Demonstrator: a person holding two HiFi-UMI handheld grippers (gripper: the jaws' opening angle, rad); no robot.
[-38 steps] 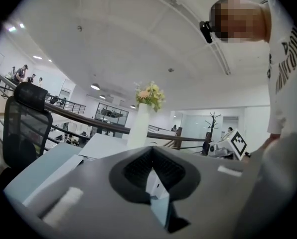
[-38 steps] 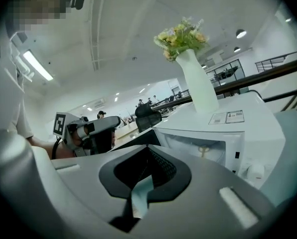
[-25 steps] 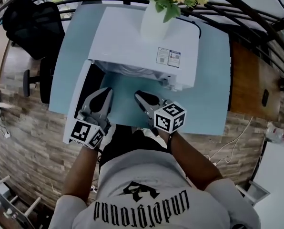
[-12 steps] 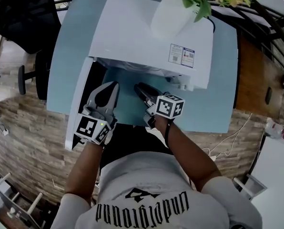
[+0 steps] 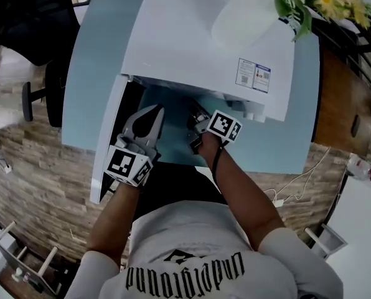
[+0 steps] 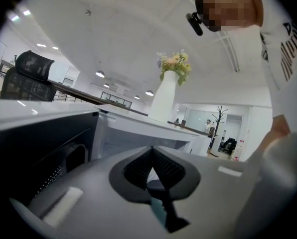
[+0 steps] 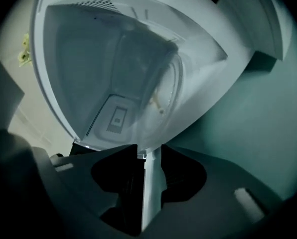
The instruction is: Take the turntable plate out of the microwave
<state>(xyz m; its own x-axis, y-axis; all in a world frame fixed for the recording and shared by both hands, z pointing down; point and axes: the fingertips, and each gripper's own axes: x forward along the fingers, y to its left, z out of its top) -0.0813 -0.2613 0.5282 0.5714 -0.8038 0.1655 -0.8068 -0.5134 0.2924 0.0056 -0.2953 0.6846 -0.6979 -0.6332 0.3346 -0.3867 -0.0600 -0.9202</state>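
A white microwave (image 5: 198,42) stands on a light blue table (image 5: 95,61), its door (image 5: 108,148) swung open to the left. In the right gripper view the glass turntable plate (image 7: 143,68) lies inside the cavity, seen tilted because the gripper is rolled. My right gripper (image 5: 198,118) points into the opening just short of the front edge; its jaws are opening with nothing between them (image 7: 146,153). My left gripper (image 5: 153,112) is shut and empty beside the door (image 6: 39,148), in front of the opening. From the head view the plate is hidden under the microwave's top.
A white vase with flowers (image 5: 248,14) stands on top of the microwave, also seen in the left gripper view as a vase (image 6: 163,101). A black office chair (image 5: 23,11) sits beyond the table's left end. A wooden desk (image 5: 335,98) adjoins at right.
Both grippers have sunk toward the microwave opening. The right gripper has rolled on its side, reached nearer the cavity, and its jaws have parted. The left stays shut.
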